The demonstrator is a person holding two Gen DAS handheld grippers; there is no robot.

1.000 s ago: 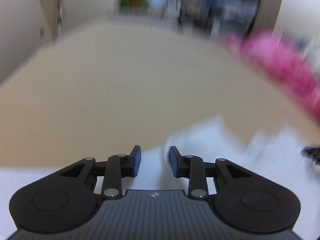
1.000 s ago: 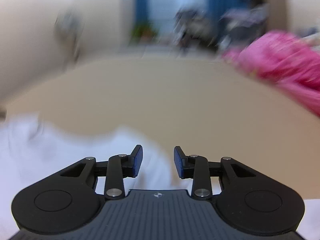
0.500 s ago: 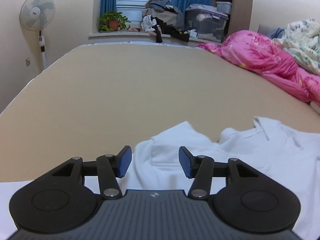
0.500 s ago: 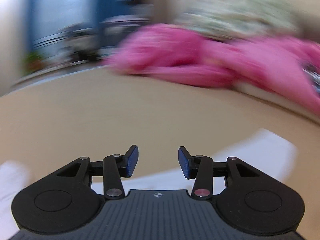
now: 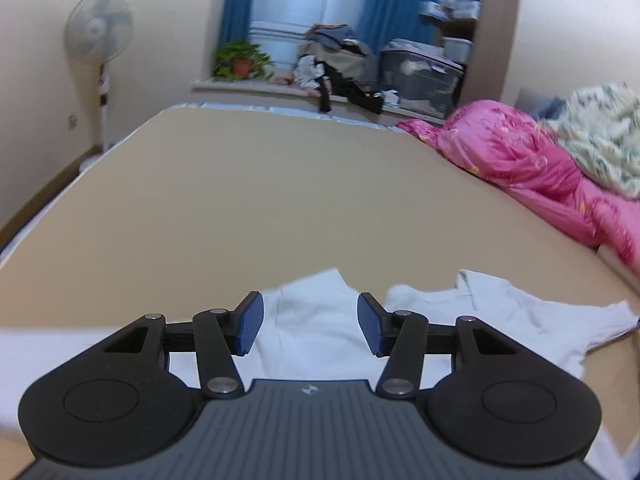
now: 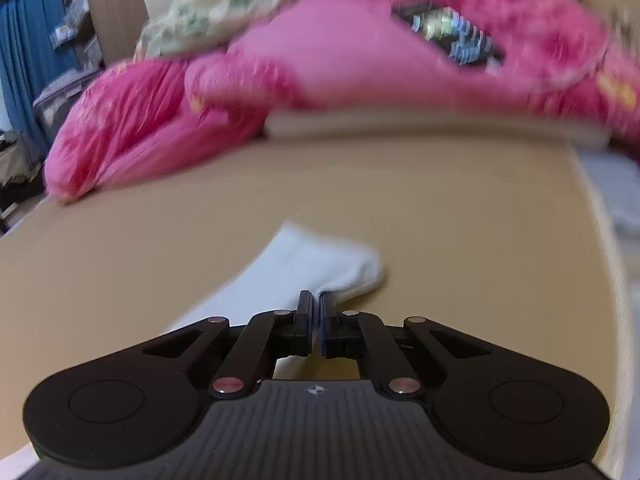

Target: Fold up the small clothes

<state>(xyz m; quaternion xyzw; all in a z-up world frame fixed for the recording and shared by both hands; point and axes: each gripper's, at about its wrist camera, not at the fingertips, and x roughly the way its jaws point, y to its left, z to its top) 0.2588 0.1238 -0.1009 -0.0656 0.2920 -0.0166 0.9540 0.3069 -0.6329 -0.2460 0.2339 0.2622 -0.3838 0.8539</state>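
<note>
A small white garment (image 5: pixel 432 320) lies crumpled on the tan bed surface (image 5: pixel 280 200). In the left wrist view my left gripper (image 5: pixel 310 326) is open, its blue pads on either side of a raised fold of the cloth, not closed on it. In the right wrist view my right gripper (image 6: pixel 316 320) is shut on the edge of the white garment's sleeve (image 6: pixel 316 268), which stretches forward and left from the fingertips.
A pink quilt (image 5: pixel 532 168) and a floral blanket (image 5: pixel 600 140) lie along the bed's right side. A dark patterned item (image 6: pixel 452 32) rests on the pink quilt. A standing fan (image 5: pixel 100 40), a potted plant (image 5: pixel 240 62) and piled storage boxes (image 5: pixel 416 76) stand beyond the bed.
My right gripper swung right toward the pink quilt and closed on the garment's sleeve. My left gripper opened wider over the cloth and steadied.
</note>
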